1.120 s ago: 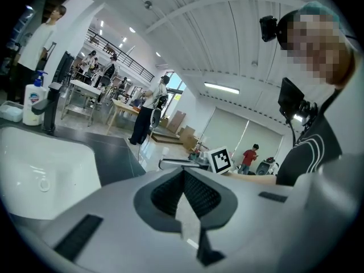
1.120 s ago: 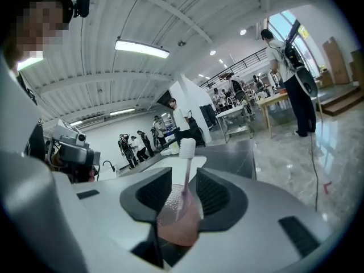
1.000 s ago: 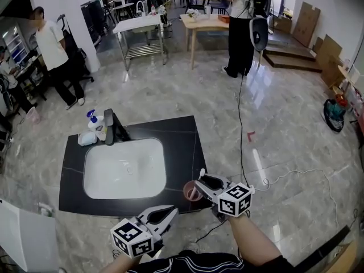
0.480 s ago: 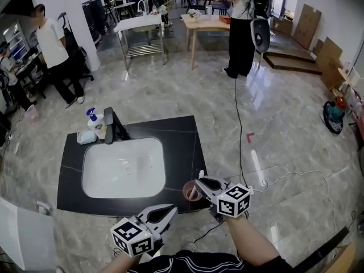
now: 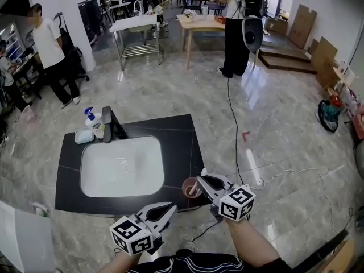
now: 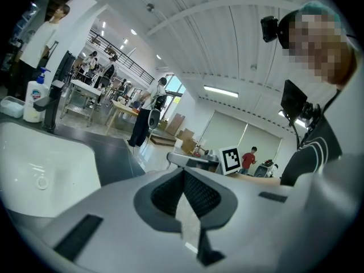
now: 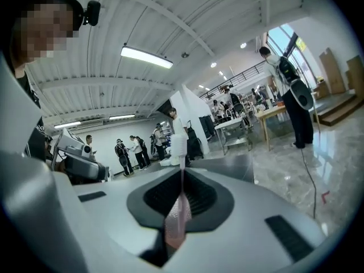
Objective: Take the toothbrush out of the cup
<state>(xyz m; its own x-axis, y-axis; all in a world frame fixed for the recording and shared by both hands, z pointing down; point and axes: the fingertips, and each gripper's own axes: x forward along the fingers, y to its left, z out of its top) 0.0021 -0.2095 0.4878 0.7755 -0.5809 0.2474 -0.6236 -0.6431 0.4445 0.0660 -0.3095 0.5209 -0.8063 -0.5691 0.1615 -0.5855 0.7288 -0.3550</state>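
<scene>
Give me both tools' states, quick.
Left tool: closed, empty.
Right tool: closed on the toothbrush.

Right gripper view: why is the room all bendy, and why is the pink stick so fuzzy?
Right gripper view: the wide-angle lens bends the ceiling lines and blacks the corners; the toothbrush sits very close to the camera, so it blurs. Head view: daylight glares on the floor.

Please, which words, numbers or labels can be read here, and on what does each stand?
No text is readable.
The label on the bottle beside the sink: too blurred to read.
The cubes on the left hand-held gripper and right hand-held gripper: only square markers, no letters.
</scene>
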